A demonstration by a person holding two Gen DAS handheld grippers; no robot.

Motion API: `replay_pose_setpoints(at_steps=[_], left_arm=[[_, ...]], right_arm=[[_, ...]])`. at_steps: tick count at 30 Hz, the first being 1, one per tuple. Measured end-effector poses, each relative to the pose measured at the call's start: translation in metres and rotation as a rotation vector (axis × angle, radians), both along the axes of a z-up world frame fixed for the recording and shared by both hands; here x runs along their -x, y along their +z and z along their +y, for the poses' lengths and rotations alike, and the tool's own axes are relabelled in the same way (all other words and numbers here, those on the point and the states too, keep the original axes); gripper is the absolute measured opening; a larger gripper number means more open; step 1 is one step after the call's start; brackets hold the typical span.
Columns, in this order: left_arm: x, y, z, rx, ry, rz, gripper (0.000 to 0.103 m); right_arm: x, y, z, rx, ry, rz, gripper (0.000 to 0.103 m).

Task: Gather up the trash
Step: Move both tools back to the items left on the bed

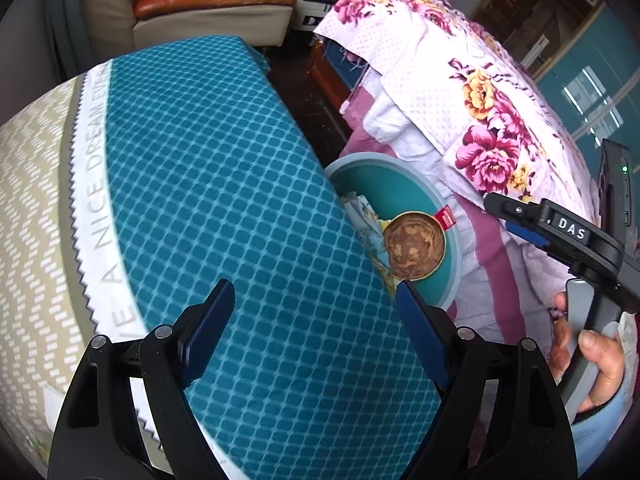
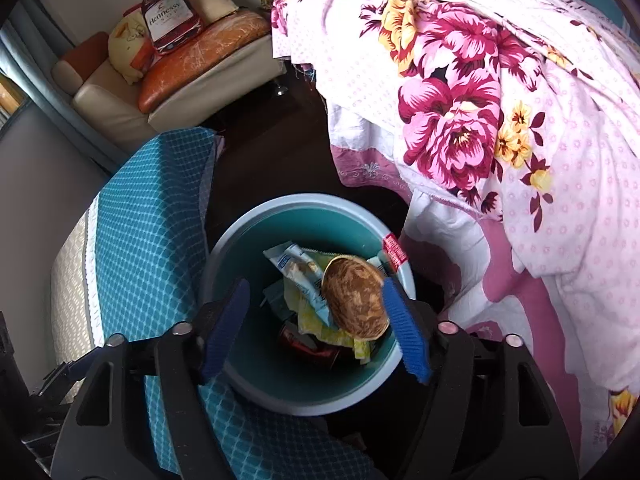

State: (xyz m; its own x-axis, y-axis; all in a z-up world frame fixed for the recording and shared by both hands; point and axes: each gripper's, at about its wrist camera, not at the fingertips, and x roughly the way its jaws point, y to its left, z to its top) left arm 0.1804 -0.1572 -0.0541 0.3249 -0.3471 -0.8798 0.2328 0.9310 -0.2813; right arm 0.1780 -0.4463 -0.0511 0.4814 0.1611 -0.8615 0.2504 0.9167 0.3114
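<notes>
My right tongs (image 2: pixel 316 322) hang spread over the teal bin (image 2: pixel 224 240) so the brown-stained paper cup (image 2: pixel 354 300) can land on the wrappers (image 2: pixel 300 276) inside, near the rim's right edge. My left tongs (image 1: pixel 314 334), spread and empty, wait above the blue mattress (image 1: pixel 220 160), whose border reads "A NICE DREAM".

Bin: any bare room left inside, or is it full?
Teal bin: bare wall and floor on the side nearest the blue checked cushion. Crowded toward the floral quilt: brown-stained paper cup, wrappers, red can. Right gripper is open above.
</notes>
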Motion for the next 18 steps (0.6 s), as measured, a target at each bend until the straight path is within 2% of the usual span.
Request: replay_pose_setpoints(at_steps=[8, 18], left_arm=[[0.031, 0.013, 0.046, -0.004, 0.053, -0.017, 0.083], [0.08, 0.021, 0.131, -0.045, 0.155, -0.031, 0.083]], right_arm=[[0.018, 0.016, 0.034, 0.005, 0.075, -0.004, 0.073], [0.042, 0.032, 0.106, 0.022, 0.222, -0.002, 0.074]])
